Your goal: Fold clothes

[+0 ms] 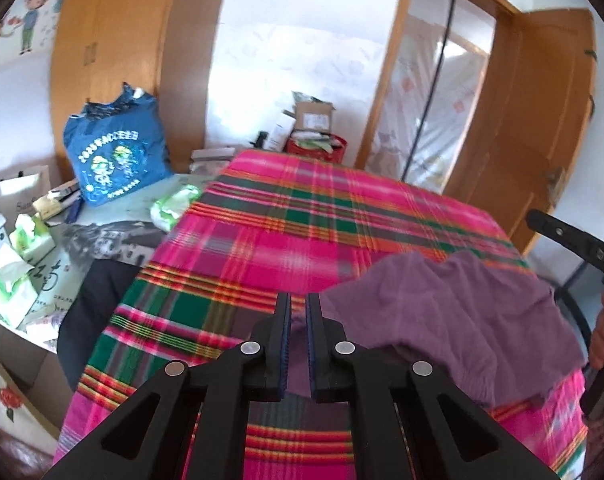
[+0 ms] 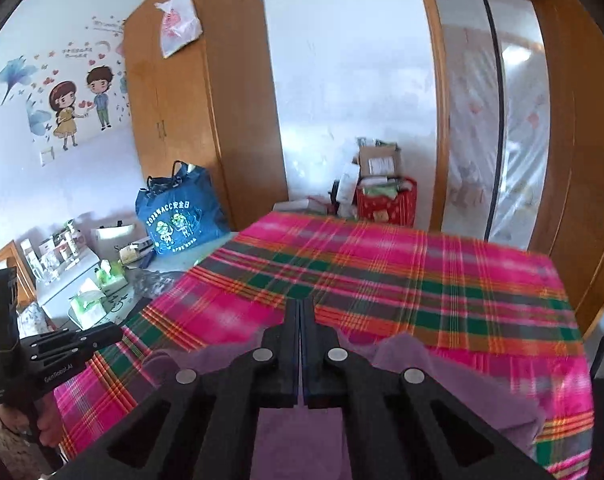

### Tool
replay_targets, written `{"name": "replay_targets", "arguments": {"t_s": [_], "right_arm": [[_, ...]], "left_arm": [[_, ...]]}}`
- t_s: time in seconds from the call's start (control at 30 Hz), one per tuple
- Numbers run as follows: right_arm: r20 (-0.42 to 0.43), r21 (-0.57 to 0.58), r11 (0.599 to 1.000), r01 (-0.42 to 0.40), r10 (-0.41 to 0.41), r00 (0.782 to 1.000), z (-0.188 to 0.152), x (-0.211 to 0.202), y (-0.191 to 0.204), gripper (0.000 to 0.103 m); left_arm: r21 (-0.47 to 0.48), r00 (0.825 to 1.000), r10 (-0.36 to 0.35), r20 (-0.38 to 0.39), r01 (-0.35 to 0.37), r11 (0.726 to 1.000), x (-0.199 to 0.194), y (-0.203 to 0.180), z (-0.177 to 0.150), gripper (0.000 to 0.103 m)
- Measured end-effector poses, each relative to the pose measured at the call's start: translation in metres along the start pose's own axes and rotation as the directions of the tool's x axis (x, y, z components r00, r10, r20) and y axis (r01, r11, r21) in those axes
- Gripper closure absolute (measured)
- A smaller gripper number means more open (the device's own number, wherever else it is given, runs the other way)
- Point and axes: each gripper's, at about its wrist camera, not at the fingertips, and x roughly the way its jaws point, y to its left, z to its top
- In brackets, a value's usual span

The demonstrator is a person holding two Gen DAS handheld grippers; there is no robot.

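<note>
The purple garment [image 1: 454, 320] is lying rumpled in the lower right of the left wrist view, on a pink and green plaid cloth [image 1: 302, 220] covering the desk, and it is filling the bottom centre of the right wrist view [image 2: 442, 380]. The left tongs [image 1: 298, 340] are standing almost closed with a thin strip of purple fabric running between the blue pads, so they are probably pinching an edge of the garment, though the slit between the pads is leaving that hold looking slight. The right tongs [image 2: 301, 344] are fully closed, jaws meeting; purple cloth is showing below and to both sides of them, but whether a fold is really caught between the pads I cannot tell. The main risk is a thin pinch slipping free when the fabric is being lifted or drawn across, dropping one corner and leaving the fold crooked. A second risk is the tongs catching the plaid cloth along with the garment and dragging it, which could disturb the blue bag [image 1: 114, 152] and the tissue packs [image 1: 26, 240] crowding the left of the frame. The garment is also lying close to the desk's lower right edge, so a loose pull could be sliding it off
</note>
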Motion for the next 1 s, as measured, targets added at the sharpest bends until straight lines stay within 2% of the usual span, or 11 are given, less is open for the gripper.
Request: {"name": "replay_targets", "arguments": {"t_s": [0.07, 0.13, 0.2, 0.27, 0.47, 0.53, 0.6, 0.7, 0.77, 0.8, 1.0], "right_arm": [[-0.026, 0.029, 1.000, -0.004, 0.005, 1.000, -0.008, 0.001, -0.007, 0.102], [-0.048, 0.053, 0.999, -0.003, 0.006, 0.999, -0.016, 0.000, -0.014, 0.102], [-0.074, 0.059, 0.998, 0.015, -0.010, 0.997, -0.026, -0.003, -0.020, 0.102], [-0.098, 0.065, 0.997, 0.034, -0.027, 0.995, -0.037, -0.004, -0.024, 0.102], [-0.175, 0.120, 0.990, 0.072, -0.050, 0.983, -0.072, -0.006, -0.040, 0.100], [-0.195, 0.137, 0.987, 0.086, -0.058, 0.979, -0.083, -0.007, -0.045, 0.097], [-0.212, 0.147, 0.984, 0.102, -0.070, 0.975, -0.093, -0.009, -0.049, 0.092], [-0.232, 0.146, 0.980, 0.135, -0.098, 0.968, -0.107, -0.014, -0.054, 0.080], [-0.241, 0.134, 0.980, 0.144, -0.108, 0.964, -0.116, -0.018, -0.056, 0.077], [-0.245, 0.127, 0.981, 0.146, -0.112, 0.963, -0.120, -0.020, -0.056, 0.074], [-0.270, 0.071, 0.985, 0.155, -0.131, 0.954, -0.139, -0.030, -0.055, 0.064]], "left_arm": [[0.019, 0.999, -0.034, -0.040, 0.035, 0.999, 0.005, -0.009, -0.005, 0.095], [0.029, 0.992, -0.084, -0.089, 0.087, 0.996, 0.012, -0.018, -0.010, 0.089], [0.028, 0.978, -0.149, -0.146, 0.154, 0.988, 0.020, -0.027, -0.016, 0.078], [0.034, 0.956, -0.209, -0.205, 0.221, 0.975, 0.027, -0.039, -0.022, 0.076], [0.001, 0.864, -0.330, -0.381, 0.358, 0.934, 0.054, -0.072, -0.045, 0.076], [-0.052, 0.822, -0.390, -0.415, 0.407, 0.912, 0.061, -0.079, -0.050, 0.070], [-0.099, 0.783, -0.441, -0.438, 0.446, 0.890, 0.066, -0.085, -0.054, 0.070], [-0.133, 0.767, -0.472, -0.434, 0.464, 0.876, 0.069, -0.088, -0.055, 0.070], [-0.166, 0.742, -0.497, -0.449, 0.478, 0.863, 0.076, -0.090, -0.055, 0.066], [-0.187, 0.739, -0.503, -0.448, 0.473, 0.861, 0.078, -0.090, -0.053, 0.058], [-0.284, 0.710, -0.527, -0.467, 0.444, 0.850, 0.093, -0.091, -0.047, 0.056]]}}
